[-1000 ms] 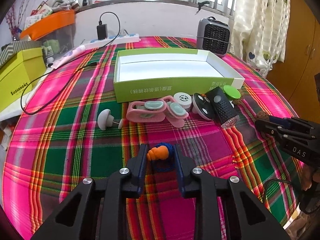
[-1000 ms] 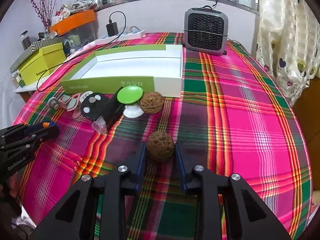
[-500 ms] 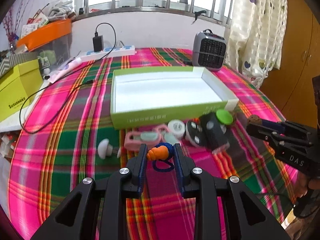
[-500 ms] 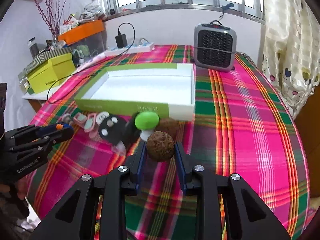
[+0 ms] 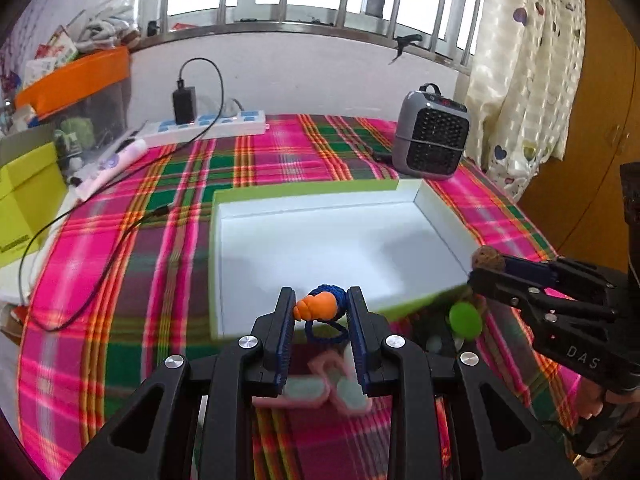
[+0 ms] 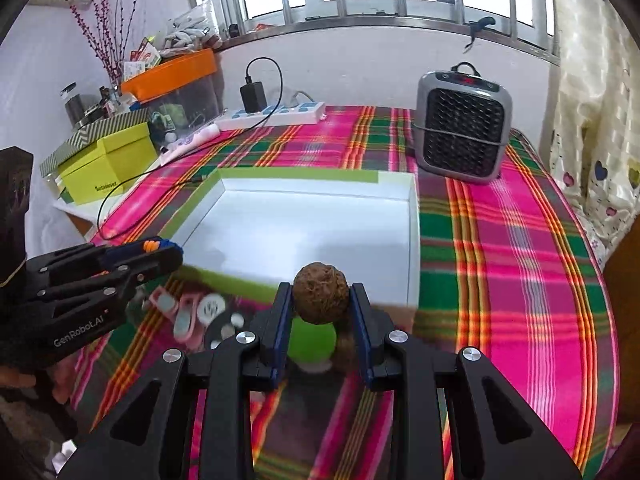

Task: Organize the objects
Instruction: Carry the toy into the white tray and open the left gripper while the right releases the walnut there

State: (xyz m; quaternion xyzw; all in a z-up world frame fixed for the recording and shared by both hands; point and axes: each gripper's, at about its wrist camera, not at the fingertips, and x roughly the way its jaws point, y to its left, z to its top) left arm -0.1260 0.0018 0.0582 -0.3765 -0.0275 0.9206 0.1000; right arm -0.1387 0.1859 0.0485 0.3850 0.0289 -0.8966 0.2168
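Right wrist: jaws pinch a round, rough, wrinkled brown walnut [image 6: 319, 294].

I see a tablecloth [image 6: 520, 240] plaid in pink, green and orange. The box [image 6: 316, 178] is lime green outside, white inside. My left tongs [image 5: 322, 306], black with blue pads, frame an orange-and-blue knitted charm [image 5: 320, 306]; my right tongs [image 6: 320, 300] frame a brown walnut [image 6: 320, 298]. The heater [image 6: 462, 128] is grey.
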